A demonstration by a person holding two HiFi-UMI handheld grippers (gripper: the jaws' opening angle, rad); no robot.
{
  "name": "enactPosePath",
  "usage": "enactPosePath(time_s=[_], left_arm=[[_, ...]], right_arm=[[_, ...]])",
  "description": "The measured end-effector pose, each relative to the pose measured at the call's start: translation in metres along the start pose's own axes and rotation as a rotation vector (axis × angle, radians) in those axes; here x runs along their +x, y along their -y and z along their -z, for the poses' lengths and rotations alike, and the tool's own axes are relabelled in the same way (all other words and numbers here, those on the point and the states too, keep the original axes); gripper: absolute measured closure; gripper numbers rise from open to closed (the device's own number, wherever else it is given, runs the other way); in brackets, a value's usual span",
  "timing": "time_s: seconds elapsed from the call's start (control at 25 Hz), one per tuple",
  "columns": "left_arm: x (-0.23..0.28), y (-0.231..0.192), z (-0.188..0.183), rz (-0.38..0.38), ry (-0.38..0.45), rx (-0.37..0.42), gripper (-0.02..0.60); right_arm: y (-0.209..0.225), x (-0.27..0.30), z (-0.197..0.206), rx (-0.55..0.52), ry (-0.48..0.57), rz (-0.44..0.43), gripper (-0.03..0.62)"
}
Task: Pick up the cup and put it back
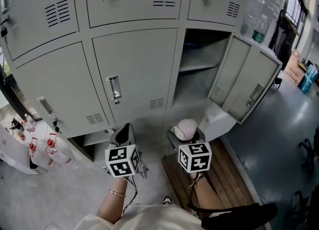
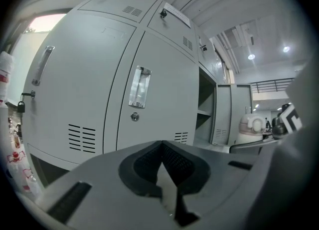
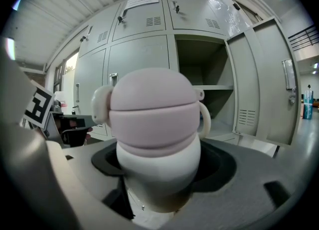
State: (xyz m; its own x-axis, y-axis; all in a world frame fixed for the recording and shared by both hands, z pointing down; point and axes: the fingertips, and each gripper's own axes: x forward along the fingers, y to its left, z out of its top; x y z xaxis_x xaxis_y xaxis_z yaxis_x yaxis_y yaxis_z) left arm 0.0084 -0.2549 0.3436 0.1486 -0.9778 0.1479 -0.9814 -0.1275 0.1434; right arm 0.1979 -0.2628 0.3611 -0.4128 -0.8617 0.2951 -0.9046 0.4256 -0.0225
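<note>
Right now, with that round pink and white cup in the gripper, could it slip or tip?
It might slip: the cup looks smooth and rounded, and the right gripper grips only its narrower lower part. Its wide lid sits high, so it is probably top-heavy. It looks rigid, not squashy.

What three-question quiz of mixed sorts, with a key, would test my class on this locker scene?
1. True or false: the left gripper holds the cup.
2. In the head view, the open locker door stands: A) left of both grippers, B) right of both grippers, C) between them.
3. Fill the gap: the cup's upper half is pale ____.
Key: 1 false, the right gripper holds it; 2 B; 3 pink.
</note>
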Motion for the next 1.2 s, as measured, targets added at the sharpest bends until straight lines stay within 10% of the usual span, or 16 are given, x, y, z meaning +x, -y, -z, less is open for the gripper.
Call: enactPosePath(time_s=[1.2], left_arm=[[-0.154,-0.165,0.011,-0.571,0.068,-0.097,0.578]], right_arm=[[-0.192,0.057,-0.032,-0.129,-0.009,-0.54,0.237]])
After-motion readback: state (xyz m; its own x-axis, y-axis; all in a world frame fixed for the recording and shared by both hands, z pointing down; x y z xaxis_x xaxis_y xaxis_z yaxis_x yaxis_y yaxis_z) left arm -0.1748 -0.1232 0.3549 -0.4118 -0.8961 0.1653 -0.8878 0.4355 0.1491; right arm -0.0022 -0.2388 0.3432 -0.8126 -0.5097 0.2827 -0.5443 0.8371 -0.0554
